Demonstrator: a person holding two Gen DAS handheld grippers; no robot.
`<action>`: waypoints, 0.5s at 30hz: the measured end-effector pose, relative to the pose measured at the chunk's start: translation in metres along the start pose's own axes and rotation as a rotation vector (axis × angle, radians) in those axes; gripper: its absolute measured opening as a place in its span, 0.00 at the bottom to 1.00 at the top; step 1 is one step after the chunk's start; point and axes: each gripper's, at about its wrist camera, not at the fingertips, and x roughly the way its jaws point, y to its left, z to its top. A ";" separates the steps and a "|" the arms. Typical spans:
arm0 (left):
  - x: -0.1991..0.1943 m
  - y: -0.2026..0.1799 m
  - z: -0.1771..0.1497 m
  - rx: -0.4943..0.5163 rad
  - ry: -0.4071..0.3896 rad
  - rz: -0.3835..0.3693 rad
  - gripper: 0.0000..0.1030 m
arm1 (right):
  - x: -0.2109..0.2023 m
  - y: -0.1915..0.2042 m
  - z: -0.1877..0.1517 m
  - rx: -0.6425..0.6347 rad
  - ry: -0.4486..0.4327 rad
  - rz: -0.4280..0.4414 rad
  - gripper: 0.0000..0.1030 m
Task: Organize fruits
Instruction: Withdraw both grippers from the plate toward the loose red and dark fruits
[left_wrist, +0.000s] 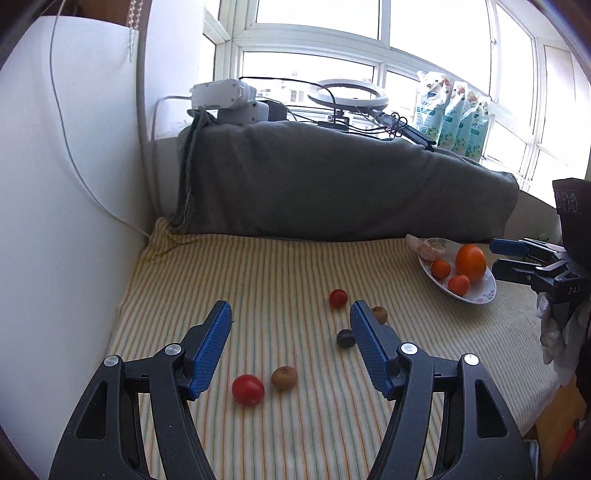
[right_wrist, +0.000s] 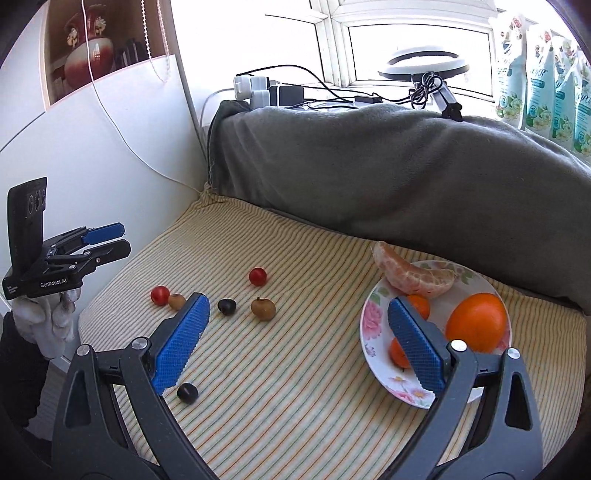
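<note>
The fruit's split into 2 groups right now. On the floral plate (right_wrist: 373, 306) at the right side of the striped cloth (right_wrist: 295, 387) there's a big orange (right_wrist: 476, 321), 2 smaller orange ones (left_wrist: 441, 268) and a peeled mandarin piece (right_wrist: 410, 275) hanging over the far rim. The rest is loose on the cloth: 2 red cherry tomatoes (right_wrist: 257, 276), 2 brown round fruits (right_wrist: 263, 308), and 2 dark ones (right_wrist: 226, 306), one of those sitting closer to the camera, just beside the right gripper's left finger.

The left gripper (left_wrist: 290, 319) hovers over the loose stuff, fingers spread with nothing between them; a red tomato (left_wrist: 248, 389) and a brown fruit (left_wrist: 284, 377) lie on the cloth below the gap. The right gripper (right_wrist: 297, 314) is also spread wide and empty, with its right finger (right_wrist: 417, 347) in front of the plate, covering part of the small oranges.

Behind the cloth there's a grey blanket (right_wrist: 388, 177) heaped up, then a ring light (right_wrist: 423, 62), chargers and green refill pouches (left_wrist: 452, 118) by the window.
</note>
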 end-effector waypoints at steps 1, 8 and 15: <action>0.000 0.004 -0.004 -0.012 0.007 0.003 0.64 | 0.003 0.003 0.000 -0.004 0.004 0.011 0.96; 0.006 0.026 -0.030 -0.082 0.048 0.006 0.62 | 0.025 0.029 0.000 -0.050 0.036 0.078 0.94; 0.018 0.042 -0.051 -0.147 0.101 -0.007 0.55 | 0.058 0.063 -0.008 -0.124 0.110 0.113 0.75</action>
